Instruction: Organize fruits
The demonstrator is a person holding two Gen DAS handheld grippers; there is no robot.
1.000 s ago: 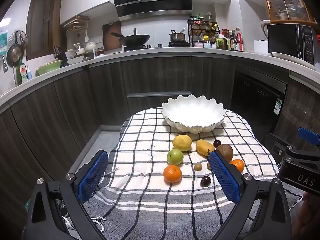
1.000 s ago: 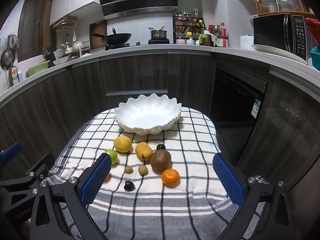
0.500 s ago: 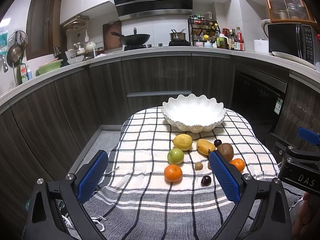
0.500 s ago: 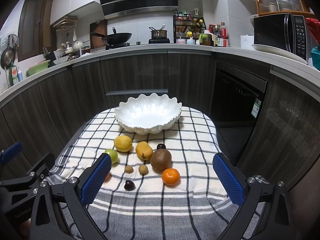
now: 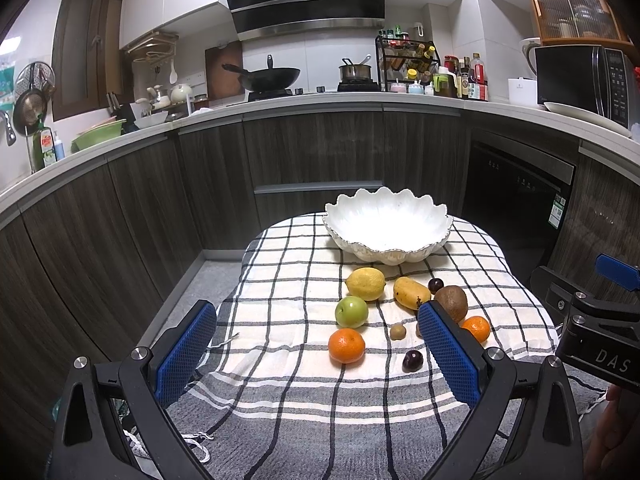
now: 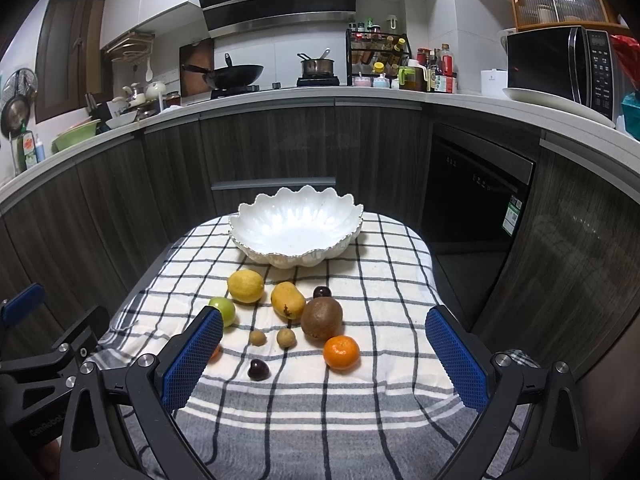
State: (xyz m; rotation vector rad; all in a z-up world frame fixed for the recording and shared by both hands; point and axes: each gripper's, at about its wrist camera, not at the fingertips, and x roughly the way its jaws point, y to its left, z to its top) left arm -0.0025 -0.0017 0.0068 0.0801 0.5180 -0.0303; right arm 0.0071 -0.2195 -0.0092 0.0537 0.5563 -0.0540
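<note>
Still, both grippers (image 5: 316, 350) (image 6: 324, 360) wide, fruit-free.

Both cams sit low at the near edge of the table, facing fwd over the checked cloth (image 5: 288, 280) toward the far counter (image 5: 320, 100). Left wrist cam looks from the near left: white bowl (image 5: 386, 226) lands right of centre, and the right gripper's body shows at the right edge. Right wrist cam looks from the near right: bowl (image 6: 296, 226) sits about centre. Both share the bowl, the fruit, the cloth and the far counter, at similar range.
</note>
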